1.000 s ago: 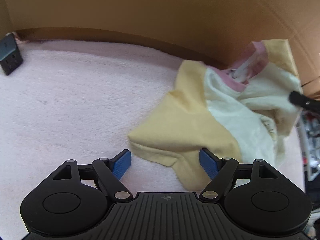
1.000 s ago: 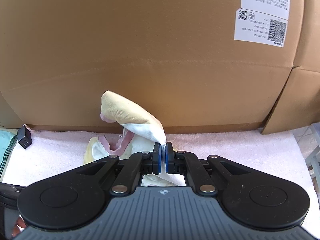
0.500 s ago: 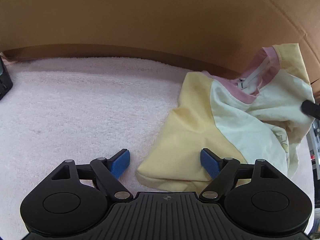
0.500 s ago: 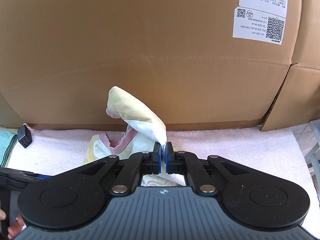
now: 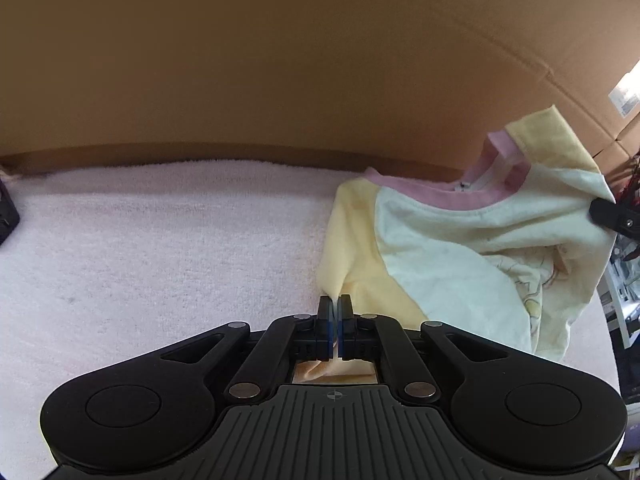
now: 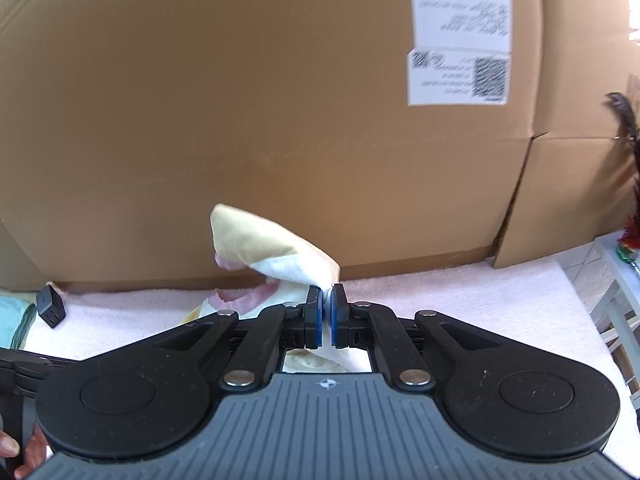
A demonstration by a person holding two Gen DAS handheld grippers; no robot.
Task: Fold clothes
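Free room: wide bare stretch of pink towel surface [image 5: 160,248] ahead-left of the left gripper [image 5: 335,312], nothing lying on it up to the cardboard box wall [image 5: 280,60], which closes off the far side. Ahead-right of the left gripper the yellow-and-cream shirt [image 5: 452,248] takes up the space; its raised corner is pinched by the right gripper [image 6: 326,316]. Ahead of the right gripper, same cardboard wall [image 6: 280,120]; bare towel [image 6: 460,300] runs to its right, ending near a white frame [image 6: 612,304]. Far left edge: small black adapter [image 6: 51,307] and folded teal cloth [image 6: 14,320], well apart from both grippers.
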